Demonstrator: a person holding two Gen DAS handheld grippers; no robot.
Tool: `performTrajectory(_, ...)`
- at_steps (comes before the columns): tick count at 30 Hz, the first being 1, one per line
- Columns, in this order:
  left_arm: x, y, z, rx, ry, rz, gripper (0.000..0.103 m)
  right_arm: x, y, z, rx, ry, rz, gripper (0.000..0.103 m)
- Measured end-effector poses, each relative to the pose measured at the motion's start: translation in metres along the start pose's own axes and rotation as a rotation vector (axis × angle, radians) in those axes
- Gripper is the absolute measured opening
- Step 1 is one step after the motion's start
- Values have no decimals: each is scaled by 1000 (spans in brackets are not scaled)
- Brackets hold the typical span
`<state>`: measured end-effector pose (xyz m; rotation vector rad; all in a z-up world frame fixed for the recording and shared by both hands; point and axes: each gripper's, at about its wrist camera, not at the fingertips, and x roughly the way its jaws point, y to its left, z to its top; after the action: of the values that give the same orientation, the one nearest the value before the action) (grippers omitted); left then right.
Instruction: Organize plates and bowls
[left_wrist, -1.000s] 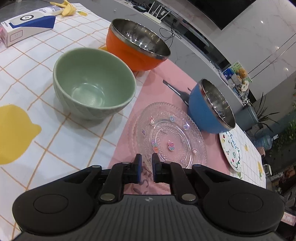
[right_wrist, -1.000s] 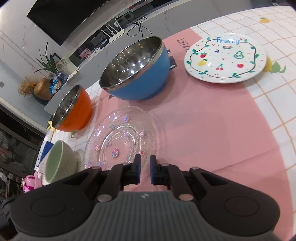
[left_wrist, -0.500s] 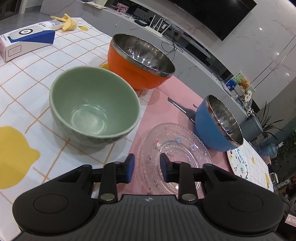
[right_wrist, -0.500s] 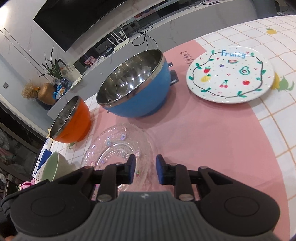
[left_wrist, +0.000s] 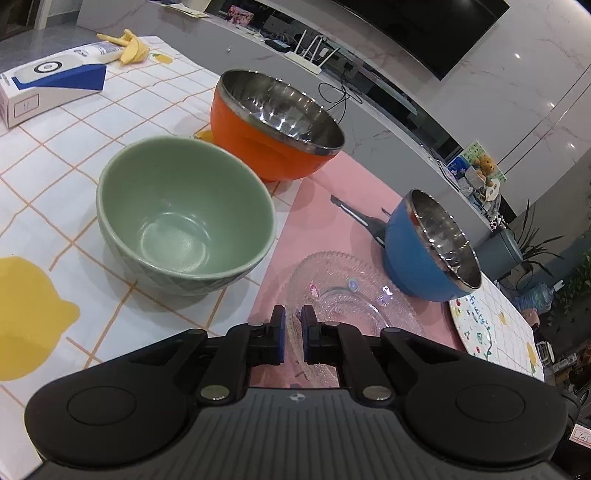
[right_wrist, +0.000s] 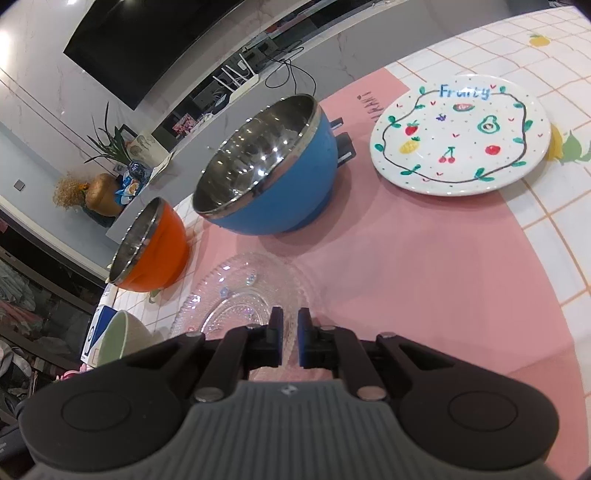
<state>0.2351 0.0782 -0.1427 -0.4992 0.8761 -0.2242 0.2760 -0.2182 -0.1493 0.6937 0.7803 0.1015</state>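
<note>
Glass plate (left_wrist: 347, 299) flat on pink mat (right_wrist: 424, 266) over checked cloth (left_wrist: 55, 155); marble wall, dark screen behind. Green bowl (left_wrist: 184, 218), orange bowl (left_wrist: 273, 129), blue bowl (right_wrist: 273, 177), fruit plate (right_wrist: 461, 136) around. Round, no long axis. Left gripper (left_wrist: 293, 334) and right gripper (right_wrist: 290, 338) both clamped on near rim.

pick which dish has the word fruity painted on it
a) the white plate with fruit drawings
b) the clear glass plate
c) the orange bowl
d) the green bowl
a, the white plate with fruit drawings carries the blue lettering near its top rim in the right wrist view, while the other dishes show no writing.
</note>
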Motion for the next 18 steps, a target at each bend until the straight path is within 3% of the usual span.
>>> performTrajectory(7, -20, -3, -3, -7, -9, -17, 9, -19, 7, -5, -4, -3, 8, 6)
performTrajectory(18, -82, -12, -19, -9, -66, -53, 8, -75, 23, -28, 1, -46, 56, 6)
